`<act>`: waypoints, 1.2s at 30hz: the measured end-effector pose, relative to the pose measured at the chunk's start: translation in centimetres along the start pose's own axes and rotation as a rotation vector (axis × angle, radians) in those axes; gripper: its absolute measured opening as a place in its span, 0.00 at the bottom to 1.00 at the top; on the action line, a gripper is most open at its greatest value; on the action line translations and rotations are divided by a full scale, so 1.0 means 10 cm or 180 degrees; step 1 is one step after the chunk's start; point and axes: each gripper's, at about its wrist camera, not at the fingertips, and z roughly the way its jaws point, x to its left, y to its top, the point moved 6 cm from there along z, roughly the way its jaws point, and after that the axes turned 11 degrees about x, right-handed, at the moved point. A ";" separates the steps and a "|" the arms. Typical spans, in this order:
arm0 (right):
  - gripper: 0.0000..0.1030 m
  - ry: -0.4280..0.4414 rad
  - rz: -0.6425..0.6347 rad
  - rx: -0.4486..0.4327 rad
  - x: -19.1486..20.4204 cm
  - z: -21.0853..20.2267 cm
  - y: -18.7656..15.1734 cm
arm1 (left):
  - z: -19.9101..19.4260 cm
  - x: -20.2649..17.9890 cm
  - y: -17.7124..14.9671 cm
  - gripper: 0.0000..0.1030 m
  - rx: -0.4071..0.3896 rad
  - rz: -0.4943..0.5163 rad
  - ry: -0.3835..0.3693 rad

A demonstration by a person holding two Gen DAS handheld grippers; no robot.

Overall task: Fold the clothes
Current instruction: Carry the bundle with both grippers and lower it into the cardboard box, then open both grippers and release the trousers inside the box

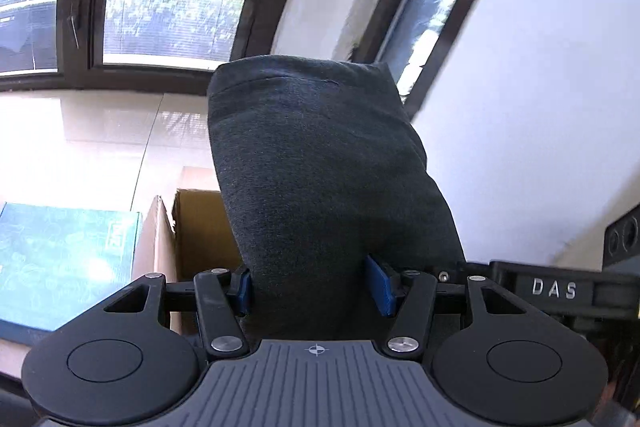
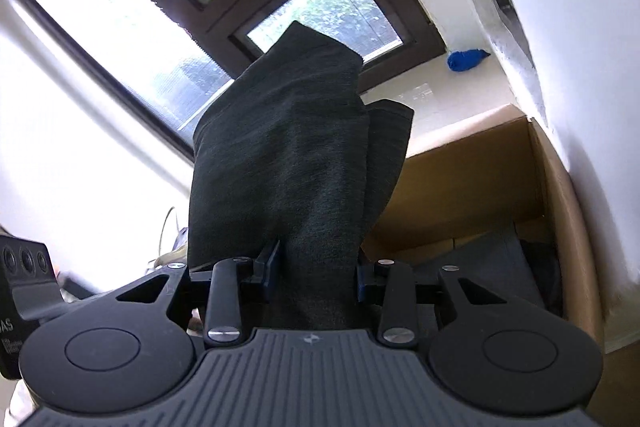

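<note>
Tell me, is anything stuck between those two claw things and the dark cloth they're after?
Nothing visible is. The left gripper is already shut on the dark grey garment, and the right gripper pinches the same fabric, which sticks up between each pair of blue pads.

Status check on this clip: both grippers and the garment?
Left hand-held gripper shut on dark garment. Right hand-held gripper shut on it too. Cardboard box beyond.

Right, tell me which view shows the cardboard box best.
The right wrist view: the cardboard box shows its open inside, back wall and right side, with dark fabric lying in it. The left wrist view shows only a corner and flap of the cardboard box, mostly hidden behind the dark garment.
</note>
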 end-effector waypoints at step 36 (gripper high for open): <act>0.50 -0.0995 0.0784 0.1399 -1.42 2.14 0.04 | 1.17 0.57 -0.23 0.68 0.0955 0.0156 0.0561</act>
